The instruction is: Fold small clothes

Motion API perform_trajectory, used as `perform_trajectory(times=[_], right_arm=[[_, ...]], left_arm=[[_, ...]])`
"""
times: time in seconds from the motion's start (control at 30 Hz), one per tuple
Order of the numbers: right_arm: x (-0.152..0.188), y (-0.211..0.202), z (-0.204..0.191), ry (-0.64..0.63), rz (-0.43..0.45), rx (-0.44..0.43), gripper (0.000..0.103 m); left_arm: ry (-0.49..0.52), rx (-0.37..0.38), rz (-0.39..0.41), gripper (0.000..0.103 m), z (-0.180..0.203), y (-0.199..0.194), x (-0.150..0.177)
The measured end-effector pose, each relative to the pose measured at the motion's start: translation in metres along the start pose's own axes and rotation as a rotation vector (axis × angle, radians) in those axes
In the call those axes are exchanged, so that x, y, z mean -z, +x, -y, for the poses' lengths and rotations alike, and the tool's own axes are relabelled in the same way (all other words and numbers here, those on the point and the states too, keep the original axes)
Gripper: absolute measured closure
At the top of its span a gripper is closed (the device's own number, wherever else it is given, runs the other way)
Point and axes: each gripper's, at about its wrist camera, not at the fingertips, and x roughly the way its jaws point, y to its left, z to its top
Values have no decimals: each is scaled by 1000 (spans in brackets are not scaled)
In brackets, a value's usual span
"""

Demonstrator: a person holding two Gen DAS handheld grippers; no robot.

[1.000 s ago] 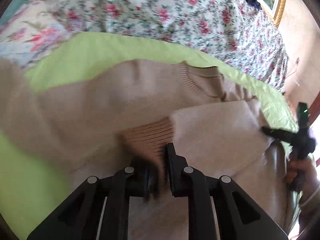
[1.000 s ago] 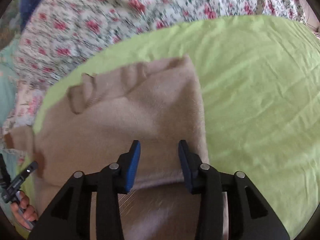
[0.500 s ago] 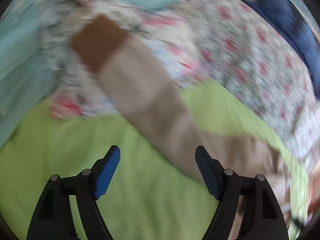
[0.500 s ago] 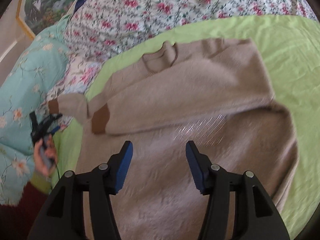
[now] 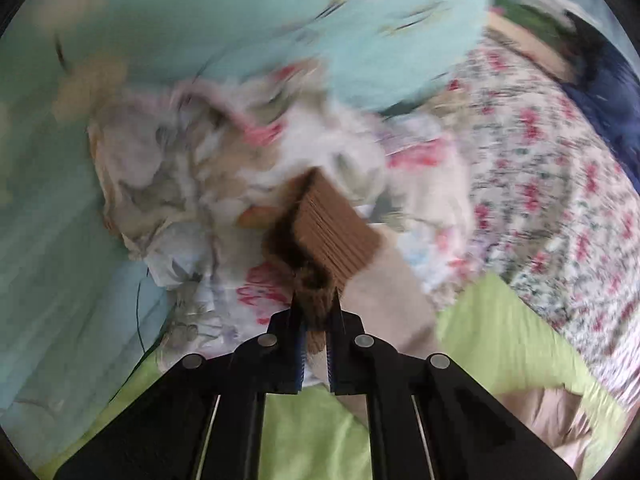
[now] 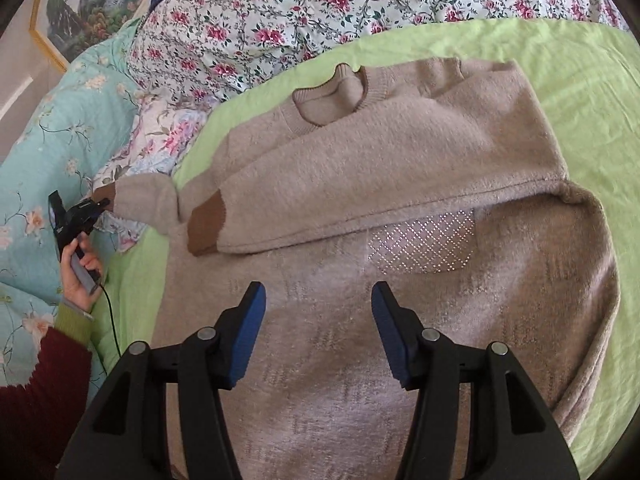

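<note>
the left tongs [image 5: 316, 316] pinched the brown cuff [image 5: 328, 228] of the beige sweater [image 6: 400, 184]; the right tongs [image 6: 318, 328] hung wide apart above it on the green sheet [image 6: 580, 80].

At the bottom centre of a motion-blurred frame, the left gripper [image 5: 316, 320] pinches the brown ribbed cuff [image 5: 332, 236] of a beige sleeve [image 5: 392, 296]. The sleeve runs down to the right over a lime-green sheet [image 5: 500, 340]. Turquoise fabric [image 5: 200, 20] fills the upper left, and floral bedding [image 5: 560, 160] the right.
</note>
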Motion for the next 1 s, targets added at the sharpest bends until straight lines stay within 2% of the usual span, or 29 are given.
perform_trajectory(times=[0.2,0.33,0.47,0.57,0.77,0.87,1.0], right_arm=[[6,-13,6,18,20,-13,47],[12,-26,17,43,41,-6,47],[17,-43,32,76,73,12,47],[21,-57,47,106,103,34,47],[27,-73,75,158,131,59,47],[29,-76,86,185,140,67,47],[31,-77,91,200,148,67,47]], left_arm=[[138,174,38,97,73,-52,27],[255,334,19,97,144,-81,57],[366,482,-43,97,217,-101,99],[442,588,-122,97,273,-107,142],[564,709,-281,97,371,-102,230],[618,735,-346,97,409,-92,272],[677,703,-409,97,435,-69,314]])
